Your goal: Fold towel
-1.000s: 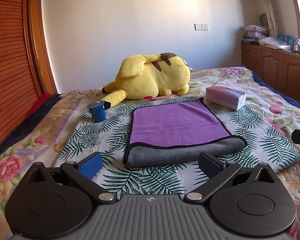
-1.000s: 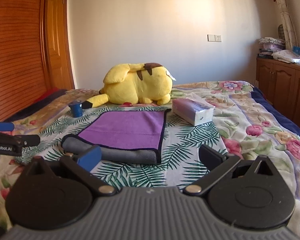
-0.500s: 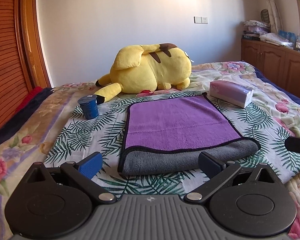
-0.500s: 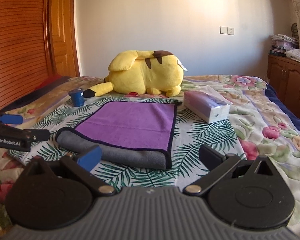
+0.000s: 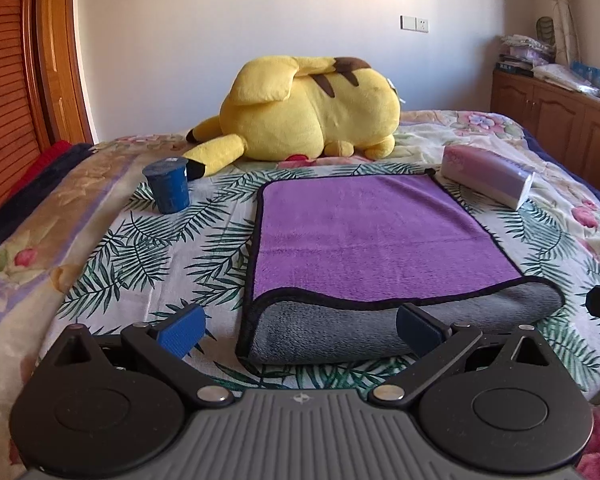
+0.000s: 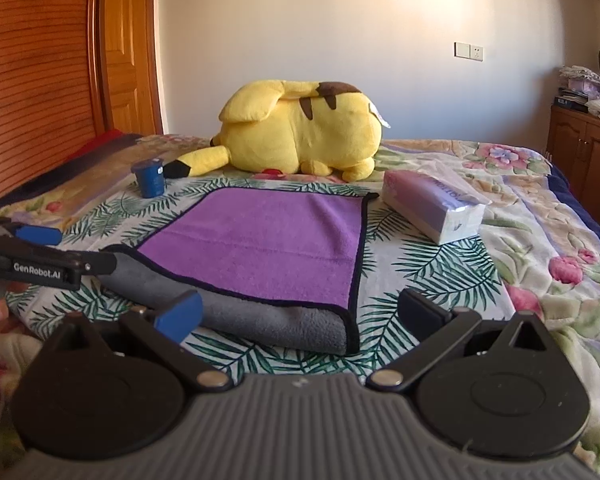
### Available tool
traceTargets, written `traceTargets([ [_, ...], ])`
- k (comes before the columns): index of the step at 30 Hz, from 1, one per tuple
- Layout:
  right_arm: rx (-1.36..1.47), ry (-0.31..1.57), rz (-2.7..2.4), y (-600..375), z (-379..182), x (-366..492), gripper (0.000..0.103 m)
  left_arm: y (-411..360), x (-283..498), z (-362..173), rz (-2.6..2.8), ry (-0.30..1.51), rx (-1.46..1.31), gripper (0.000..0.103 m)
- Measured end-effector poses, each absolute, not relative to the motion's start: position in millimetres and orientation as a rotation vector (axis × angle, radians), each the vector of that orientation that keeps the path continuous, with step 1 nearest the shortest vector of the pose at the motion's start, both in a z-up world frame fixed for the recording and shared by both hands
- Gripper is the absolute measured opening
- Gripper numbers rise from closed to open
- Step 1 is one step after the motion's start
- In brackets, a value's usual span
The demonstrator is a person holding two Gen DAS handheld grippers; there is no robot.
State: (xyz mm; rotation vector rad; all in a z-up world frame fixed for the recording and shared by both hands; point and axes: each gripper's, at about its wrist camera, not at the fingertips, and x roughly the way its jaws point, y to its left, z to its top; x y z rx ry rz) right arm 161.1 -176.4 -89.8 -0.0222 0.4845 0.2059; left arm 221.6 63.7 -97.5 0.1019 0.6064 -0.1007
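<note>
A purple towel with black trim lies flat on the bed, its grey underside folded up along the near edge. It also shows in the right wrist view. My left gripper is open and empty, just short of the towel's near left corner. My right gripper is open and empty, straddling the near right corner. The left gripper's fingers show at the left edge of the right wrist view, beside the towel's near left end.
A yellow plush toy lies behind the towel. A blue cup stands at the far left, a tissue pack at the far right. A wooden wardrobe is on the left, cabinets on the right.
Both grippers have moved forward and lower toward the towel's near folded edge. Both stay open. The towel has not moved.
</note>
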Motion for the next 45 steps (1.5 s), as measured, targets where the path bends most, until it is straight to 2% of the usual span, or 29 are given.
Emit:
traceTargets([
  [7, -0.041, 0.499, 0.213, -172, -97, 176, 0.103, 72, 241, -106, -0.107, 0.633, 0.104, 0.099],
  [17, -0.036, 0.539, 0.187, -175, -106, 201, 0.102, 81, 257, -110, -0.141, 0.656, 0.069, 0.080],
  [19, -0.039, 0.552, 0.184, -176, -108, 206, 0.098, 82, 257, -112, -0.151, 0.664, 0.055, 0.075],
  [20, -0.042, 0.561, 0.184, -176, -109, 209, 0.092, 83, 257, -113, -0.159, 0.670, 0.048, 0.068],
  [22, -0.041, 0.580, 0.184, -176, -111, 214, 0.090, 85, 258, -115, -0.173, 0.680, 0.039, 0.056],
  [31, -0.019, 0.677, 0.199, -183, -120, 231, 0.076, 92, 260, -124, -0.167, 0.706, 0.023, 0.047],
  [35, 0.017, 0.723, 0.211, -189, -122, 238, 0.070, 94, 261, -129, -0.157, 0.723, 0.029, 0.038],
  [43, 0.005, 0.782, 0.243, -189, -125, 238, 0.052, 97, 263, -135, -0.148, 0.752, 0.031, 0.036],
  [45, -0.019, 0.787, 0.249, -187, -125, 236, 0.050, 97, 261, -135, -0.149, 0.749, 0.031, 0.032],
])
